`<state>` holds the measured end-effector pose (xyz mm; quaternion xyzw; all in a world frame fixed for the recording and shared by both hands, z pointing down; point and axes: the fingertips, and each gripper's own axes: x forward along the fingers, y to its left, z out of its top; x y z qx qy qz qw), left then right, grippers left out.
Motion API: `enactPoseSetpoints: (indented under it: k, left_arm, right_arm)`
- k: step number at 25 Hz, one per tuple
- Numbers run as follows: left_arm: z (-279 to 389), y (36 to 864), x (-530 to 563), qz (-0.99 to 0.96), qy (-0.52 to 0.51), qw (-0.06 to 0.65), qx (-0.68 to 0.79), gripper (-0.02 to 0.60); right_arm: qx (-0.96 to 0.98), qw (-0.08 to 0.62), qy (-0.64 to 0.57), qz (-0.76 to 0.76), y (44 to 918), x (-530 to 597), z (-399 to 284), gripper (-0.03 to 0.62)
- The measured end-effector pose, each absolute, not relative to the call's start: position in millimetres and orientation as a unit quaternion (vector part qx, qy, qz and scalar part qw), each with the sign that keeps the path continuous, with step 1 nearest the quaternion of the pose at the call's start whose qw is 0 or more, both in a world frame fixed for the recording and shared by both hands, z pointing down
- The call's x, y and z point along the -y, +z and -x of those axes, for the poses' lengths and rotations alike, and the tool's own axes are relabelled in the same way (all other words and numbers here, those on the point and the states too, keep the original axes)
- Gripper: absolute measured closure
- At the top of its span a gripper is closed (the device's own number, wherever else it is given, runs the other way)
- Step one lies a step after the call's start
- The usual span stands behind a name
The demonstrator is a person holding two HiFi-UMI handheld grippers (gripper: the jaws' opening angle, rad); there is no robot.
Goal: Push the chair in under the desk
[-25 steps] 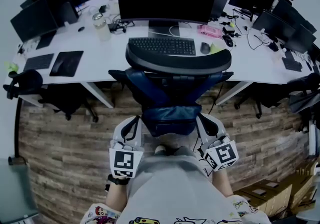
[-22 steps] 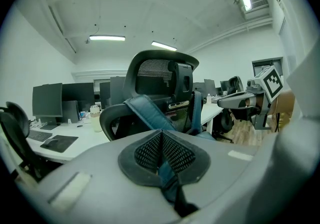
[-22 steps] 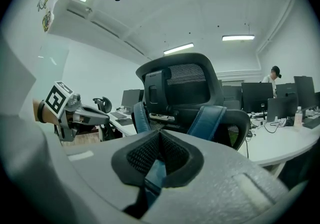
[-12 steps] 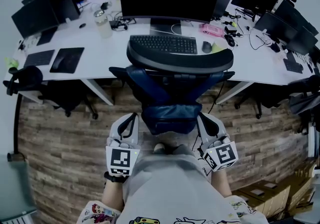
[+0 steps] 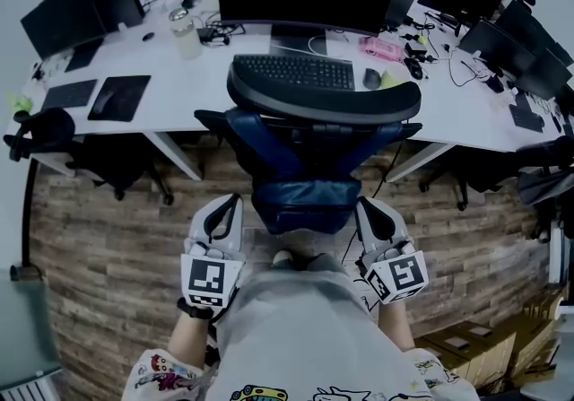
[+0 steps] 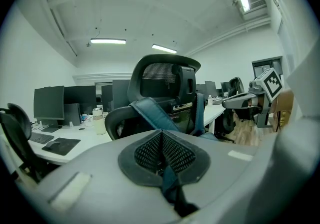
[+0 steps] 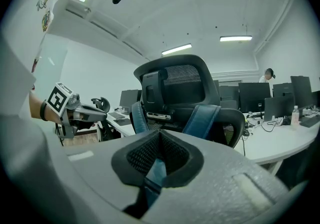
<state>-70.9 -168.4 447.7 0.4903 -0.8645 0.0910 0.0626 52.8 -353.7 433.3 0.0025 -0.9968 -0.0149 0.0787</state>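
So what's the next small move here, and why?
Probably push forward with both together: the left gripper and right gripper, jaws shut, flank the lower back of the office chair, much of which shows on this side of the desk edge.

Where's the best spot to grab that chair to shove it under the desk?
Probably from behind: the chair has its back to the person, seat toward the desk. Grip the thin-looking side edges of the blue lower backrest, left tongs and right tongs one each.
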Motion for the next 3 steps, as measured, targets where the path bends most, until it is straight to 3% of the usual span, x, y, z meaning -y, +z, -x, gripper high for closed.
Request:
enactPoseSetpoints:
  k: [3]
  left_arm:
    - [70.4,448.4,171.4,-0.498,0.094,0.058,0.860,0.572]
  right_arm:
    - [0.997,0.078,-0.017,-0.007,431.6,356.6,-53.7,0.594]
